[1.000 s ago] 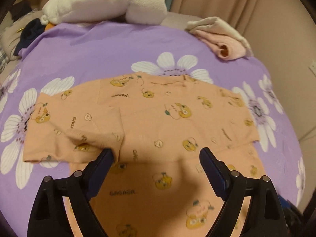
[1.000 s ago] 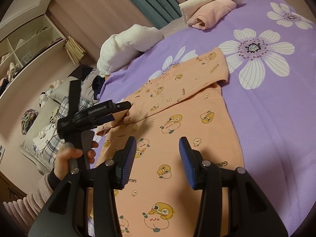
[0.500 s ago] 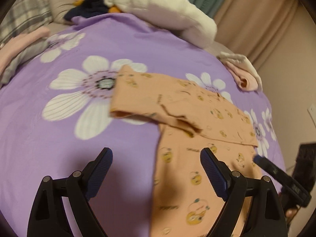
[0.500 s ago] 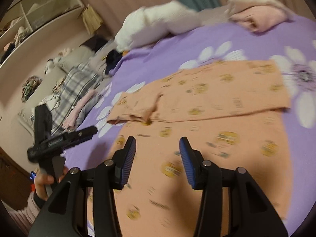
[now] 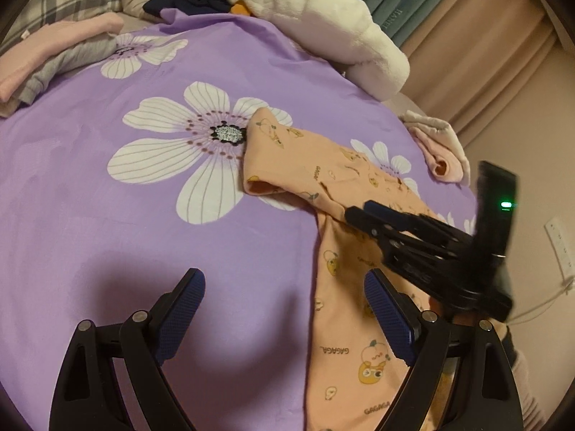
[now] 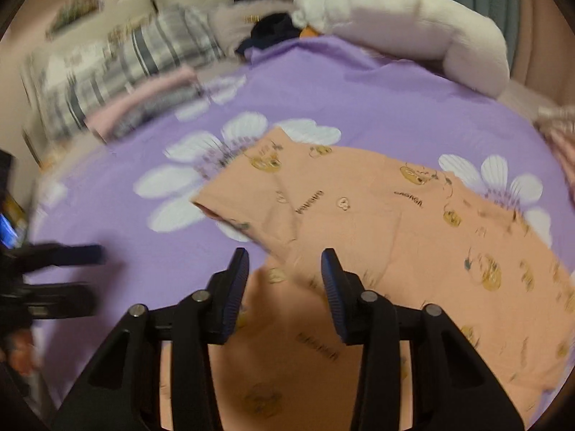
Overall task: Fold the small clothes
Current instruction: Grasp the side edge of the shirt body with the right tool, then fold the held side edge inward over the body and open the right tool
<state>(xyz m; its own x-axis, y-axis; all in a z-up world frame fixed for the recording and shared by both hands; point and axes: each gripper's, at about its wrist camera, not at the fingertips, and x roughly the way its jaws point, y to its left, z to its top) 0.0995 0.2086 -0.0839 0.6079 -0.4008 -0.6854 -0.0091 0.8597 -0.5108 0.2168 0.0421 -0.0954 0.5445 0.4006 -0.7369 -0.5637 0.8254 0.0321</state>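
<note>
The left gripper is gaping wide over the sheet, holding nothing. The right gripper is closing, empty, the shirt lying at its twelve o'clock.

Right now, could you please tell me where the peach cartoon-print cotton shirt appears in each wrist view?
Left wrist view: the peach cartoon-print cotton shirt runs from centre to lower right, partly behind the right gripper.
Right wrist view: it fills the centre and lower right, beyond the closing jaws, nothing between them.
Shared landmark: the white fluffy plush blanket at the top.
</note>
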